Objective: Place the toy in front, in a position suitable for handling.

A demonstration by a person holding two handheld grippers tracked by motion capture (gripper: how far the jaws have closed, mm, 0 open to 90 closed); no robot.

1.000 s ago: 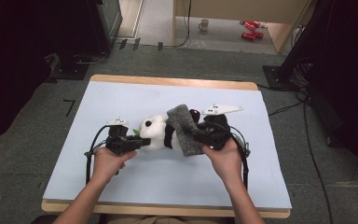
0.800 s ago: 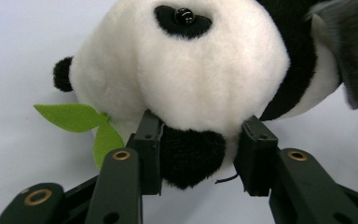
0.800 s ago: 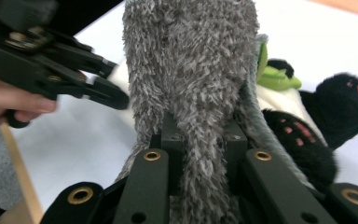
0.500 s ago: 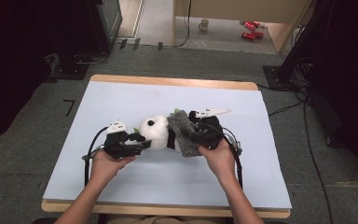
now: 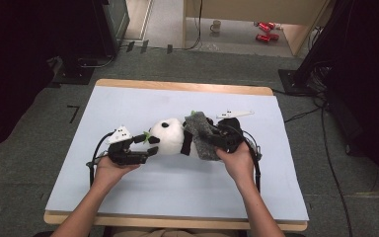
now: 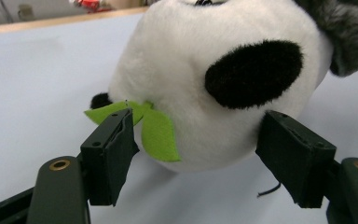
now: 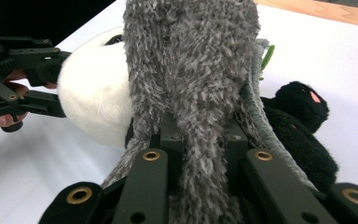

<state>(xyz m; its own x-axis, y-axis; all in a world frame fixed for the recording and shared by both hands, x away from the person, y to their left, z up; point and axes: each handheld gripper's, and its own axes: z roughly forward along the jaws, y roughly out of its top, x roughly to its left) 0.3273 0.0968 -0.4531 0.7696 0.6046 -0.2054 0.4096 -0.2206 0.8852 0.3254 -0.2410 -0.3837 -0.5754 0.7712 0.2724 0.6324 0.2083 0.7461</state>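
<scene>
On the pale blue desk [image 5: 128, 207], near its middle, lay a plush panda [image 5: 170, 138] on its side, head toward the person's left. L tongs [image 5: 150, 144] sat at the panda's head w/ jaws spread either side of the white face; they had just been opening, head between them but pads not pressing, as the left gripper view showed w/ gaps at both pads. A green felt leaf [image 6: 156, 133] at the panda's mouth hung just beside one pad. R tongs [image 5: 212, 140] were clenched on a grey fuzzy cloth [image 5: 202, 136], which draped over the panda's body; in the right gripper view the cloth [image 7: 191, 84] was pinched tight between the jaws, black paws [image 7: 303, 121] beside it. Both hands [image 5: 112, 170] gripped the tools from the near edge.
</scene>
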